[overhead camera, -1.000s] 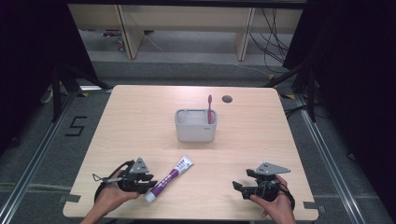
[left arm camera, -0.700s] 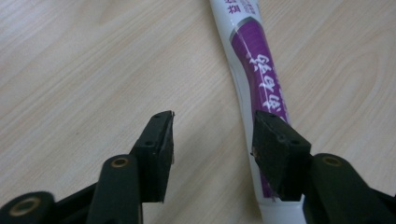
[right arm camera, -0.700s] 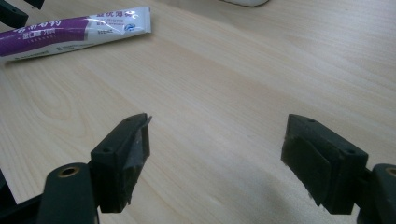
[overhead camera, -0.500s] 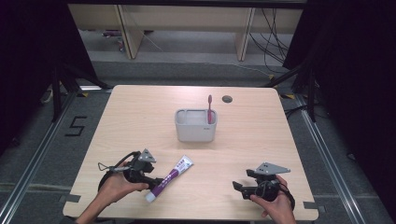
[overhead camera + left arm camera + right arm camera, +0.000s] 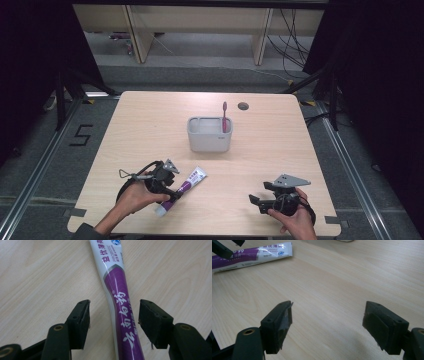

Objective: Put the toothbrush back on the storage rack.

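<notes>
A white and purple toothpaste tube (image 5: 192, 180) lies flat on the wooden table (image 5: 150, 130), near the front left. My left gripper (image 5: 171, 193) is lowered over the tube's cap half. In the left gripper view the tube (image 5: 117, 287) runs up between the two jaws of the left gripper (image 5: 114, 307), which stand open on either side of it with a small gap each. My right gripper (image 5: 257, 201) rests open near the front right, nothing between its jaws (image 5: 328, 312). The right gripper view shows the tube (image 5: 254, 254) farther off.
A grey rectangular holder (image 5: 209, 141) stands at the table's middle with a pink toothbrush (image 5: 224, 115) upright in its right end. Behind it is a round cable hole (image 5: 243, 106). Bare wood lies between the two grippers. Shelving legs and cables lie beyond the far edge.
My left gripper has moved right and down onto the toothpaste tube, so that its open jaws now straddle it. The tube and the right gripper have stayed put.
</notes>
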Tool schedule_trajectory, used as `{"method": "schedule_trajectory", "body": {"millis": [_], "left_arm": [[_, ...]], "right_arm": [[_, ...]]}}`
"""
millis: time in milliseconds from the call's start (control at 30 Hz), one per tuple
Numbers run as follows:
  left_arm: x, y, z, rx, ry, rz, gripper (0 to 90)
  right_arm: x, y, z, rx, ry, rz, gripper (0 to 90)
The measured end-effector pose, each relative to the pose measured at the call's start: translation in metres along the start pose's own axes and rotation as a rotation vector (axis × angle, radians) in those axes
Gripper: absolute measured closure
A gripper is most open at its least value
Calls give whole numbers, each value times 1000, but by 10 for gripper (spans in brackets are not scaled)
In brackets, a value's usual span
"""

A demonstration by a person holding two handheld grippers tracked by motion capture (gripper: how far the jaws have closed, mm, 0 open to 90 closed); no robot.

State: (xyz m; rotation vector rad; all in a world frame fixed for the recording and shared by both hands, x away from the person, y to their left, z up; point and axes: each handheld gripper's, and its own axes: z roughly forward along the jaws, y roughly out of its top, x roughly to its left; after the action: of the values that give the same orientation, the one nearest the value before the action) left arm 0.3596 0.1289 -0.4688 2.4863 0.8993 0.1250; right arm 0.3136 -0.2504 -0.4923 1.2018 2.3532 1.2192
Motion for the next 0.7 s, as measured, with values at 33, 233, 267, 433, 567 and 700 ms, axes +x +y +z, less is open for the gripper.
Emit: {"method": "schedule_trajectory", "body": {"millis": [33, 233, 267, 433, 567, 700], "left_arm": [[0, 1, 2, 4, -8, -5, 416], [-2, 4, 9, 32, -17, 15, 446], [-3, 5, 10, 41, -15, 30, 454], [-5, 8, 13, 42, -17, 43, 490], [-5, 10, 15, 42, -13, 48, 509], [-3, 11, 17, 63, -13, 57, 525]], "right_arm": [[0, 0, 0, 0, 2, 1, 242], [0, 0, -1, 11, 5, 3, 242], [0, 0, -1, 11, 7, 3, 242], [2, 0, -1, 12, 7, 10, 242], [2, 0, -1, 14, 10, 11, 242], [-1, 0, 0, 9, 8, -4, 242]]}}
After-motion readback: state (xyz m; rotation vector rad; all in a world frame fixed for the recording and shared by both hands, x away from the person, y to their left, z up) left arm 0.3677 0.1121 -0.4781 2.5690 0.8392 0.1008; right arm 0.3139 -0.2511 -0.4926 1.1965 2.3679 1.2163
